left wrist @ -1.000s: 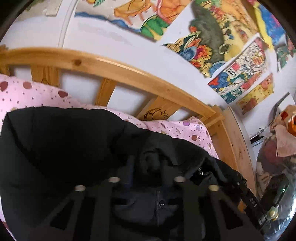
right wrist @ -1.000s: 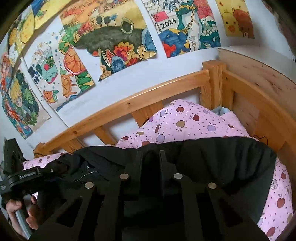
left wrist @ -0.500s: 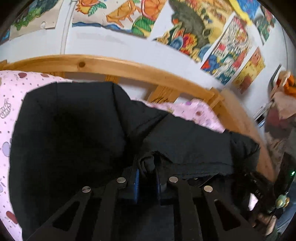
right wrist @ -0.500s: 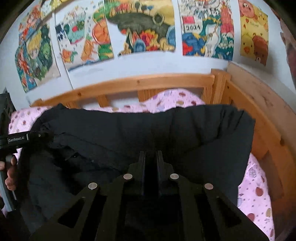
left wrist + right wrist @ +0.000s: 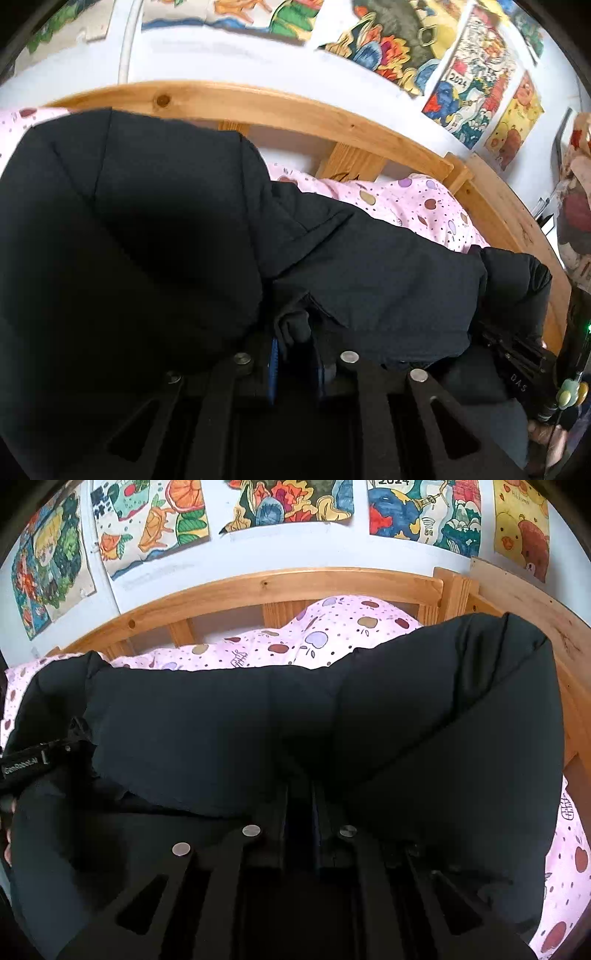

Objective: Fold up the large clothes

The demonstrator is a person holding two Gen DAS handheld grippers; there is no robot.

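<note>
A large black padded jacket [image 5: 155, 236] lies on the pink patterned bedding [image 5: 413, 203] and fills most of both views; it also shows in the right wrist view [image 5: 258, 716]. My left gripper [image 5: 293, 332] is shut on a bunched fold of the jacket's edge. My right gripper [image 5: 300, 794] is shut on the jacket's fabric, which drapes over its fingers. The right gripper's body shows at the right edge of the left wrist view [image 5: 517, 373]. The left gripper's body shows at the left edge of the right wrist view [image 5: 33, 764].
A wooden bed rail [image 5: 280, 587] runs behind the bedding [image 5: 332, 635], with a wooden side board [image 5: 524, 602] at the right. Colourful posters [image 5: 288, 502] hang on the white wall. A cluttered pile [image 5: 572, 206] stands beyond the bed's right end.
The left gripper closed on the jacket's fold. Both grippers then carried the jacket's near part toward the rail, so it lies doubled over with less bedding showing.
</note>
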